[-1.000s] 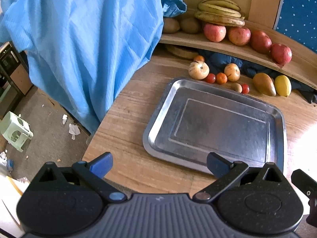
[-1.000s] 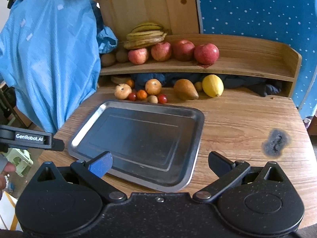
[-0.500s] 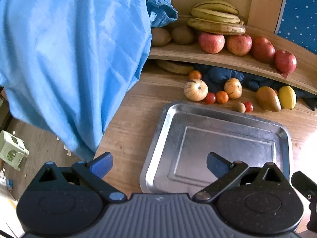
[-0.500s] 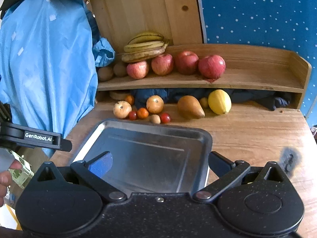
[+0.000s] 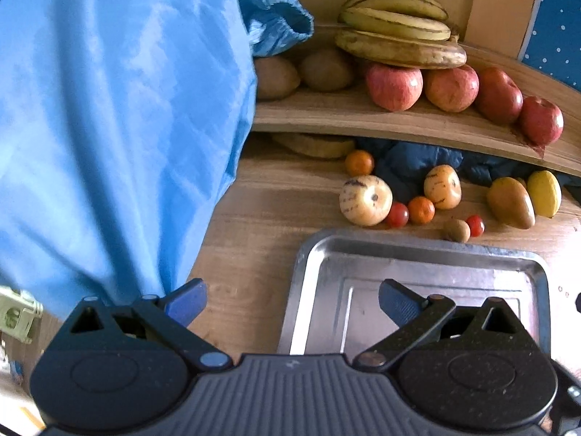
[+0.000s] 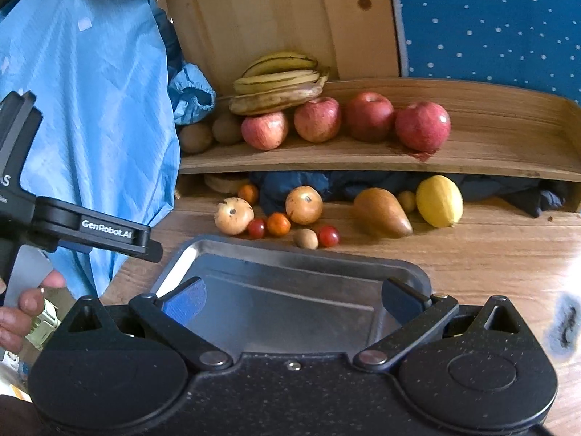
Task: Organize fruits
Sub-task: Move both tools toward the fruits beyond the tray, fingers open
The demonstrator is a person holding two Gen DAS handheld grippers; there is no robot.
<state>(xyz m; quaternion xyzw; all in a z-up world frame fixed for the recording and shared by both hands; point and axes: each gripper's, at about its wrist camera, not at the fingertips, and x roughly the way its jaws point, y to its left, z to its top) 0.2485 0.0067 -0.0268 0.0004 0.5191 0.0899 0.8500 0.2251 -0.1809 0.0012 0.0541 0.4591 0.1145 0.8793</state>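
An empty metal tray [image 5: 414, 258] [image 6: 290, 254] lies on the wooden table. Beyond it sit loose fruits: two pale round fruits [image 5: 365, 200] [image 6: 233, 216], small oranges [image 5: 421, 210], cherry tomatoes [image 6: 328, 235], a brown pear [image 5: 511, 202] [image 6: 381, 212] and a yellow lemon [image 5: 544, 193] [image 6: 439, 201]. On the shelf above are bananas [image 5: 397, 32] [image 6: 277, 83], several red apples [image 5: 394, 86] [image 6: 422, 126] and kiwis [image 5: 326, 69]. My left gripper [image 5: 290, 299] is open and empty over the tray's left edge. My right gripper [image 6: 292, 296] is open and empty over the tray's near part.
A blue cloth [image 5: 109, 127] [image 6: 98, 116] hangs at the left past the table edge. A dark blue cloth [image 6: 363, 181] lies under the shelf. A burn mark [image 6: 564, 323] is on the table at right. The left tool's body [image 6: 72, 225] shows in the right wrist view.
Both grippers have moved forward toward the fruits and shelf; the tray and fruits now look closer. Both stay open and empty.
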